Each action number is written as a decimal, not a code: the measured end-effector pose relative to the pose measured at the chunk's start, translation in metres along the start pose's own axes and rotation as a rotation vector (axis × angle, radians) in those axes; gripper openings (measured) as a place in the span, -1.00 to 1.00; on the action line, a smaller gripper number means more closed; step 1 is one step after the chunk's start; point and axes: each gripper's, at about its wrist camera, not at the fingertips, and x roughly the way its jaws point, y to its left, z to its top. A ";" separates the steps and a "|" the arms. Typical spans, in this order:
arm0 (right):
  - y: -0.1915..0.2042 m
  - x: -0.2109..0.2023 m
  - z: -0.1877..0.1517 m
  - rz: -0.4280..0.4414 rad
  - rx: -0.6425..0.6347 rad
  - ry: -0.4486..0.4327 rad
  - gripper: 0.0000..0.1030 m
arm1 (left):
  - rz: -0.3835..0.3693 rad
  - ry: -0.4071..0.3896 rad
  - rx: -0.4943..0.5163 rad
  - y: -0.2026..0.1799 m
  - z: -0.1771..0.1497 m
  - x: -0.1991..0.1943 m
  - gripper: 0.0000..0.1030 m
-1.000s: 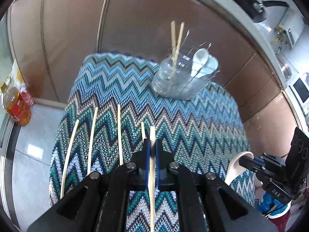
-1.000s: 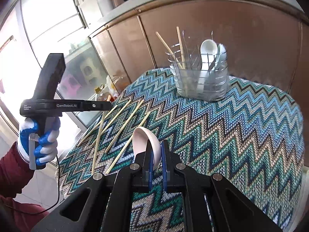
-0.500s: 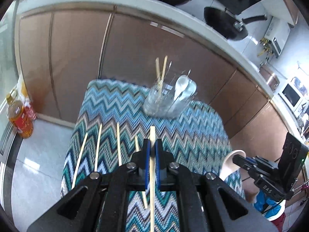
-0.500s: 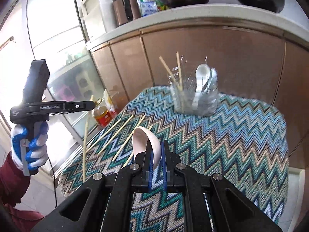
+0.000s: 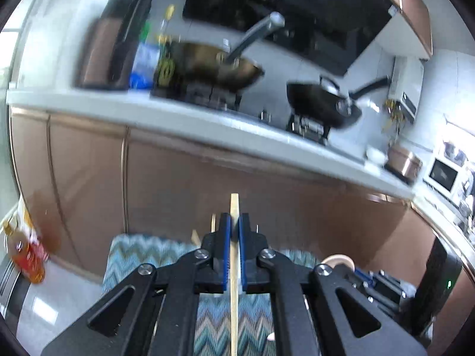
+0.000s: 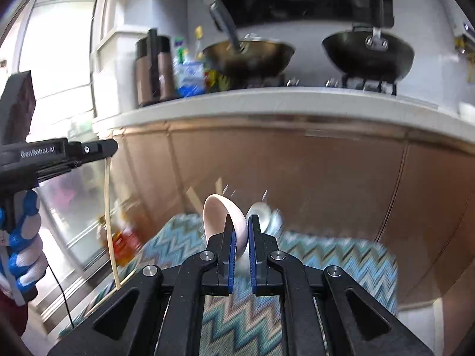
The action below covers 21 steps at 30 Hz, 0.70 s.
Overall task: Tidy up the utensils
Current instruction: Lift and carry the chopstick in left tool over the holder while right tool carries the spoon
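Kitchen cabinets back a zigzag cloth. Above the cloth, the left gripper pinches a chopstick. Beside it, the right gripper clamps a spoon, probably lifted for sorting.

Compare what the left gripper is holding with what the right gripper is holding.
The left gripper grips a chopstick, a thin straight pale-wood stick; the right gripper grips a spoon, a broad, curved, pinkish-white scoop. The chopstick runs lengthwise between its fingers and pokes out past the tips; the spoon's bowl rises above its fingers. Both are pinched by shut jaws and lifted above the zigzag cloth.
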 end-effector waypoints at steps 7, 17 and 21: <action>-0.010 0.058 0.024 -0.120 -0.040 -0.088 -0.85 | 0.071 -0.137 -0.050 -0.003 0.027 0.067 -0.91; -0.015 0.118 -0.002 -0.185 -0.099 -0.084 -0.85 | 0.160 -0.182 -0.029 0.004 0.003 0.137 -0.91; -0.019 0.124 -0.010 -0.163 -0.060 -0.083 -0.84 | 0.188 -0.157 -0.025 0.009 -0.010 0.151 -0.91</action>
